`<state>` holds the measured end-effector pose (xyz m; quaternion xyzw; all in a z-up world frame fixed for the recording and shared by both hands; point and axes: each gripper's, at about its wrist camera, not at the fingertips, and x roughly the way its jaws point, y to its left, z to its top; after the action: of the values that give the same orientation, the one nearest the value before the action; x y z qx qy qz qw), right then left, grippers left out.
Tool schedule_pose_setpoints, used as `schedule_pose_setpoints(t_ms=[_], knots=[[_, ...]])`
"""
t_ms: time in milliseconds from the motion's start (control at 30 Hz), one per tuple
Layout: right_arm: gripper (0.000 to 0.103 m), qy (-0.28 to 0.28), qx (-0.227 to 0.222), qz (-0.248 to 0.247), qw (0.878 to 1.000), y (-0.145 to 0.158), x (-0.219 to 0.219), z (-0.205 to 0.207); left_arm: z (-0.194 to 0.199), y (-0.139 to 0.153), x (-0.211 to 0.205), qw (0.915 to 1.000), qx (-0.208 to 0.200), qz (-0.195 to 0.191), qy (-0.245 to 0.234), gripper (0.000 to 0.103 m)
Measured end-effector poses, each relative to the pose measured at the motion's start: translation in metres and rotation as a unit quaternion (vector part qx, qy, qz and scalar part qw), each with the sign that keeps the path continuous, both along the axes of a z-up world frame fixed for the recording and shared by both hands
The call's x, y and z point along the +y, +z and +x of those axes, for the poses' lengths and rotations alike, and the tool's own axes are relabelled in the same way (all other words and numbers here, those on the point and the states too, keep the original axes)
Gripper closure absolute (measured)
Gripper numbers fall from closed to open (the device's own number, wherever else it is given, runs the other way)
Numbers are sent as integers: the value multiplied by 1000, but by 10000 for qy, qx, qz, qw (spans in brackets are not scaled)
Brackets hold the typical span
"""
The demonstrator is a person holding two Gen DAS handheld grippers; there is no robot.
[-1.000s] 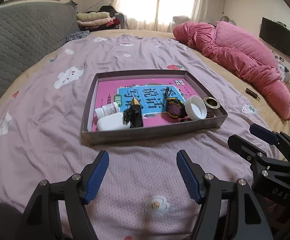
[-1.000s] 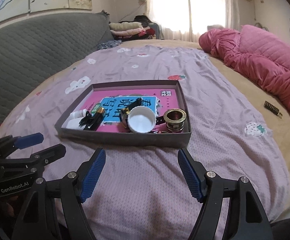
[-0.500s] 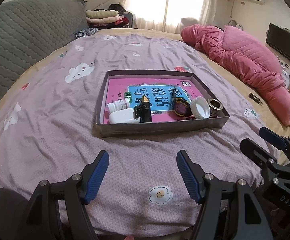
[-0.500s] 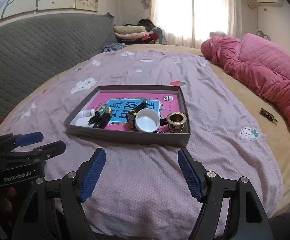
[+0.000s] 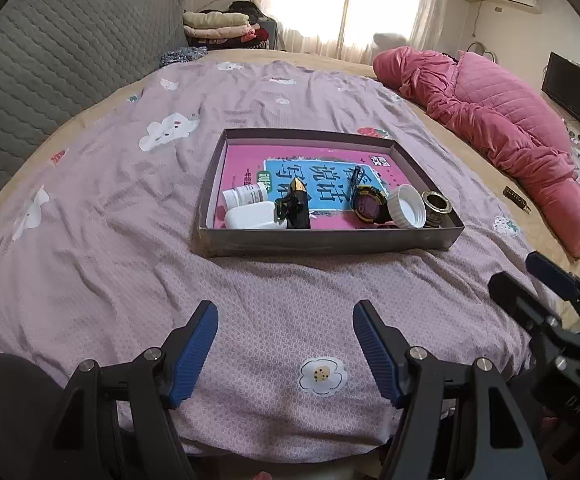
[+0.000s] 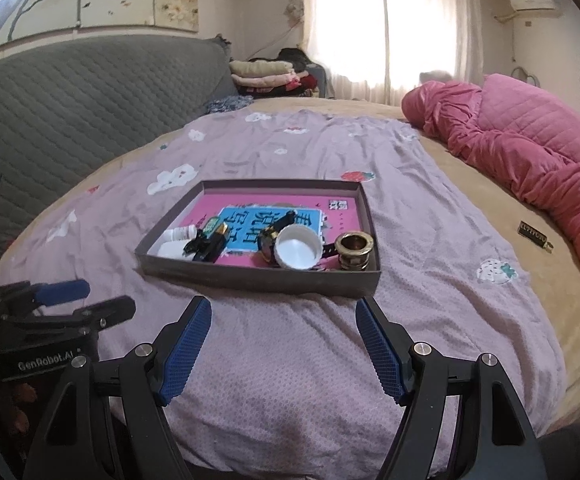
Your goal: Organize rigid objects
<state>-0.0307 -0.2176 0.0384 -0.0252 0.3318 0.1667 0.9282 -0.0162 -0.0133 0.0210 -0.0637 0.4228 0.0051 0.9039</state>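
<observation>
You had every loose item gathered in the shallow tray (image 5: 329, 242), which sat on the lilac bedspread (image 5: 90, 208) ahead of both grippers. That reads as the sorting being finished or close to it. The things were crowded along the tray's near wall, over the pink book (image 5: 250, 160) lining its floor: two white bottles (image 5: 246, 208) lying at the left, a black-and-gold piece (image 5: 295, 204) just beside them, then the watch (image 5: 365, 202), the white cap (image 6: 297, 247) leaning against it, and the brass ring (image 6: 354, 249) upright in the near right corner. My guess is the near wall stopped them sliding. One small dark object (image 6: 533, 233) lay out on the tan sheet by the pink quilt (image 6: 529, 168), well apart from the tray; I cannot tell what it was.

You held the left gripper (image 5: 286, 348) and the right gripper (image 6: 284, 344) low over the bed's near edge, side by side and level, pointing at the tray. Both pairs of jaws stood wide apart, gripping nothing.
</observation>
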Motion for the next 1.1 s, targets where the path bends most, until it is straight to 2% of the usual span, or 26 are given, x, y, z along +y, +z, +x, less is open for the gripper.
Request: schedule_pose_setpoints(t_ms=[500, 1100], knots=[[27, 113, 247, -218, 9994, -30, 19, 11, 7, -17, 2, 9999, 134, -11, -1, 33], [27, -66, 242, -413, 9988, -40, 22, 20, 12, -23, -3, 9999, 88, 126, -12, 33]])
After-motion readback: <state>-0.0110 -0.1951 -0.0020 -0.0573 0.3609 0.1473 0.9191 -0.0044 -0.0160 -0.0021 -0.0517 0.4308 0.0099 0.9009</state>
